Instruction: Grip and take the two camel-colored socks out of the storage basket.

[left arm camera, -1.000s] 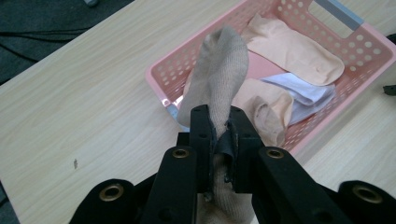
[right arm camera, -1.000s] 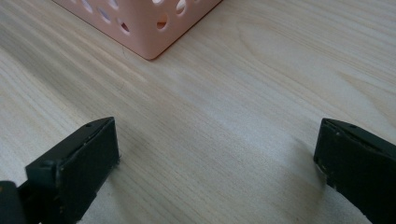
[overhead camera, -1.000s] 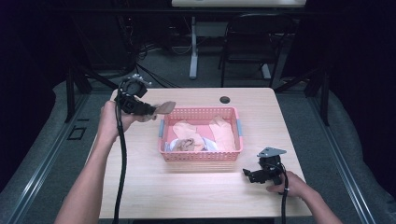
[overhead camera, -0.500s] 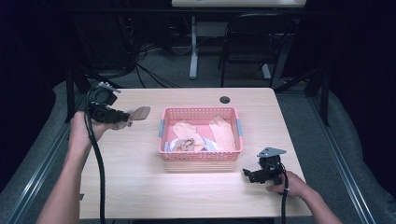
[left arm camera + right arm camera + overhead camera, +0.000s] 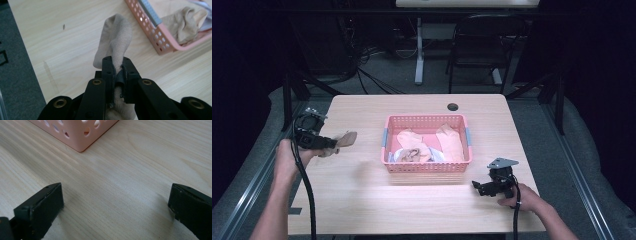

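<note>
The left gripper [image 5: 328, 144] is clamped on a beige sock [image 5: 115, 40], its jaws pinching the fabric near one end so the rest of the sock sticks out past the tips, over the bare wooden table [image 5: 362, 195] well to the left of the pink basket [image 5: 426, 167]. More socks [image 5: 427, 147] lie in the basket. The right gripper [image 5: 477, 186] rests on the table near the basket's front right corner, jaws spread wide with nothing between them. The step in hand looks like laying the sock out on the table. To do it well, lower until the free end touches the wood first, then draw the gripper back so the fabric lies flat rather than bunching, and release only once it rests fully, clear of the table edge.
</note>
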Demonstrator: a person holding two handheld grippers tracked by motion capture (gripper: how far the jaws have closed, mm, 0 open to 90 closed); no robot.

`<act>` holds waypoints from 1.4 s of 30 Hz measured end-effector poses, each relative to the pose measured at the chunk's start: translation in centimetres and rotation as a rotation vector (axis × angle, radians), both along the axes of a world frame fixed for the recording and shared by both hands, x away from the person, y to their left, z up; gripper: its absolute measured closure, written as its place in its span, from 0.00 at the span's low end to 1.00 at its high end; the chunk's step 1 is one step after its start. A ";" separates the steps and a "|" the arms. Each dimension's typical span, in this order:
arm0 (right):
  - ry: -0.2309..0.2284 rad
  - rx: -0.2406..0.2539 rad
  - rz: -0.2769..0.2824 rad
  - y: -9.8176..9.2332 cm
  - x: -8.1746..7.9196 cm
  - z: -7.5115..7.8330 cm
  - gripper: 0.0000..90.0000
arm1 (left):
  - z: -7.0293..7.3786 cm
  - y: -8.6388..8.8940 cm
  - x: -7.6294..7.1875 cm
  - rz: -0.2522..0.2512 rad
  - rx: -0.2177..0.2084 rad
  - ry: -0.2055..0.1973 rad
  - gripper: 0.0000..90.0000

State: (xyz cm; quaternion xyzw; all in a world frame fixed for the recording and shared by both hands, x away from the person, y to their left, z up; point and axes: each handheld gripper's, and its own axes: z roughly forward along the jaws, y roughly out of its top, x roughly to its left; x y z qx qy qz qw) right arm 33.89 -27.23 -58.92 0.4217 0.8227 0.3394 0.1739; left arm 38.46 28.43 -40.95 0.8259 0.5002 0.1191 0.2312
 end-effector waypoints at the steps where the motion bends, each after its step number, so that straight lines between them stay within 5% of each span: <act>1: 0.000 0.000 0.000 0.0 0.0 0.0 0.00 | -0.8 0.3 0.0 0.004 0.009 0.016 0.92; 12: 0.000 0.000 0.000 0.0 0.0 0.0 0.00 | -4.7 1.5 -0.4 0.042 0.015 0.069 0.92; 27: -0.002 -0.005 -0.004 0.0 0.0 0.0 0.00 | -12.7 2.8 -1.5 0.103 0.006 0.190 0.91; 38: -0.001 -0.005 -0.004 0.0 0.0 0.0 0.00 | -14.2 3.3 -2.0 0.111 -0.054 0.193 0.84; 41: -0.003 -0.001 -0.007 0.1 0.0 0.0 0.00 | -13.7 3.2 -2.2 0.113 -0.063 0.169 0.60; 42: -0.003 -0.001 -0.007 0.1 0.0 0.0 0.00 | -13.5 3.2 -2.3 0.115 -0.070 0.161 0.60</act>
